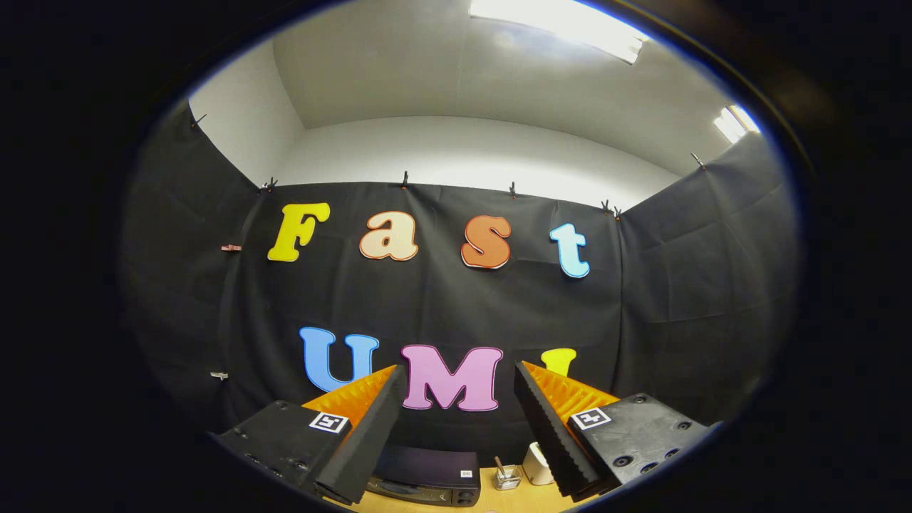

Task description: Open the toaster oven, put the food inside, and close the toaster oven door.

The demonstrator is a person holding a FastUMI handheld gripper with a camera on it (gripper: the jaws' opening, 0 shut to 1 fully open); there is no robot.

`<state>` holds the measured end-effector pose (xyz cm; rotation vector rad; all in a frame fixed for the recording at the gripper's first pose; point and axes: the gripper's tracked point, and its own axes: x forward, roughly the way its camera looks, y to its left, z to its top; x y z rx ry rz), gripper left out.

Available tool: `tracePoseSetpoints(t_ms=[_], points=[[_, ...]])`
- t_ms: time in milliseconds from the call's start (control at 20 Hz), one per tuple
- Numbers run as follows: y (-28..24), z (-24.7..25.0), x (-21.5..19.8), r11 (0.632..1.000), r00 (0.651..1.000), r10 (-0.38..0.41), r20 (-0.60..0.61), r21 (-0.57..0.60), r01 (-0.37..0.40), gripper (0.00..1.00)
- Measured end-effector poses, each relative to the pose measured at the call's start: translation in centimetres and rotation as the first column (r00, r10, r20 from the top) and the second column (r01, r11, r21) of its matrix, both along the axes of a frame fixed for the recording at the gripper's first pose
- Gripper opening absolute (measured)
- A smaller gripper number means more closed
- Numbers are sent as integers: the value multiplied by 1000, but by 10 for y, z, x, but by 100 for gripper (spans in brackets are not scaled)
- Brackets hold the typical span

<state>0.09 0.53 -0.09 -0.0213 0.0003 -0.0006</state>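
The tongs (459, 377) are raised and released, the two fingers spread wide apart with nothing between them. Each finger (367, 434) has a ridged inner face and carries a small square marker on its upper body. The tips point up at the booth wall rather than down at the work.

Below and beyond the fingers lies a light wooden tabletop (491, 499), of which a narrow strip shows between them. On it, just past the left finger and partly hidden by it, sits the oven (427, 476): a dark, low box with a small pale tag on its front right corner. Its door appears closed, though the finger covers much of the front, so this cannot be told for sure. The oven is well apart from the tongs, not touched by either finger.

To the right of the oven stands a small clear glass jar (506, 477) with a thin stick leaning in it. Just right of the jar, beside the right finger, is a small white box-like thing (536, 463), too partly hidden to name.

Behind all this hangs the black cloth wall (677, 299), pinned along its top by clips, and above it a pale ceiling with two bright lamps (563, 21).
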Motion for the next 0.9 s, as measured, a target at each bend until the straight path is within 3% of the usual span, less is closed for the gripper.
tracePoseSetpoints(t_ms=[550, 700, 900], points=[[8, -25, 26, 1000, 1000, 20, -23, 12, -20, 97], [28, -59, 47, 997, 996, 64, -58, 49, -61, 97], [42, -133, 69, 994, 994, 62, -95, 96, -53, 97]])
